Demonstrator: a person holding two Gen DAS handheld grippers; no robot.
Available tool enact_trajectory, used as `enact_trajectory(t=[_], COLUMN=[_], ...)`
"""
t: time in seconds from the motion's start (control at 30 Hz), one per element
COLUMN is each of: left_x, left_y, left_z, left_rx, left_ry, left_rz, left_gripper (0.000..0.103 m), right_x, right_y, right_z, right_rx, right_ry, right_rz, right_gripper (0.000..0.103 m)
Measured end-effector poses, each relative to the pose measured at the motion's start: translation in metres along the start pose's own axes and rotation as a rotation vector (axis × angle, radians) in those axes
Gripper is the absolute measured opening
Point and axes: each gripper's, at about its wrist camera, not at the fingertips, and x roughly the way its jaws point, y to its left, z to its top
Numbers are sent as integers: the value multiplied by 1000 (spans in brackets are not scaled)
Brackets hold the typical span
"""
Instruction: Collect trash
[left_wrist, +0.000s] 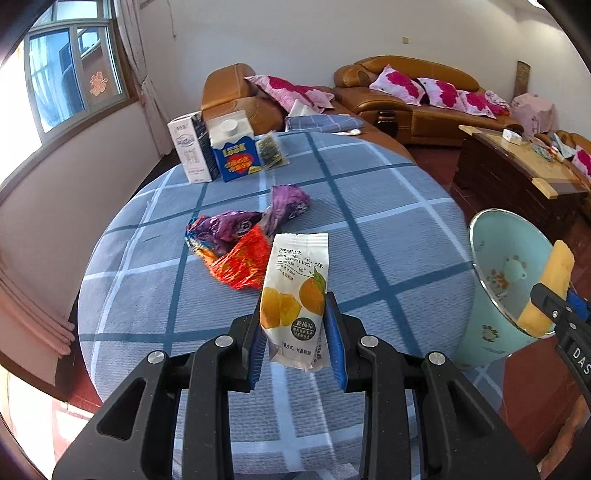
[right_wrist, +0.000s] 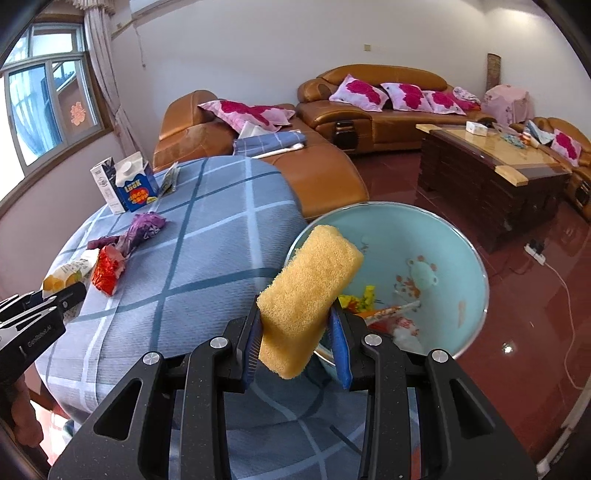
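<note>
Blue-and-grey checked cloth covers the round surface (left_wrist: 369, 192) where the trash lies. The left claw (left_wrist: 295, 339) is closed to a narrow gap on the lower end of a white snack packet (left_wrist: 295, 280) printed with yellow peach pieces; both blue pads press its sides, and the packet stands up out of the claw, above the cloth. Just beyond it lie an orange-red foil wrapper (left_wrist: 243, 266) and a crumpled purple wrapper (left_wrist: 236, 229), touching each other, with a second purple wrapper (left_wrist: 288, 203) a little further back. At the far edge of the surface stand a white carton (left_wrist: 188, 151) and a blue-and-white carton (left_wrist: 234, 151) side by side, with a small clear packet (left_wrist: 271, 149) beside them.

The right claw (right_wrist: 297, 343) is closed partway on a yellow sponge (right_wrist: 310, 295), gripping its lower end so that the sponge tilts up and to the right. Behind the sponge, beside the edge of the surface, is a pale turquoise bin (right_wrist: 469, 258) standing on the red floor (right_wrist: 517, 295); some yellow and red scraps (right_wrist: 369, 302) already lie at its bottom. In the left wrist view the same bin shows at the right edge, tipped by the lens, with the sponge in front of its rim.

Brown leather sofas (right_wrist: 369, 110) with pink flowered cushions line the far wall, and a dark wooden coffee table (right_wrist: 491, 177) stands before them.
</note>
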Motion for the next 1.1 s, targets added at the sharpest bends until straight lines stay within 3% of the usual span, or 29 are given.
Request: enact_trajectory(t=[0.57, 1.1], left_x=[-14, -2], left_y=[-25, -70], left_z=[15, 38], left_rx=[43, 103], left_ry=[-50, -66], left_rz=[-27, -85], left_gripper=[29, 29], right_x=[-4, 7], right_y=[-15, -47], right_z=[4, 10], right_rx=[-21, 31], right_ry=[-15, -11], right_rz=[-78, -165], right_gripper=[34, 34])
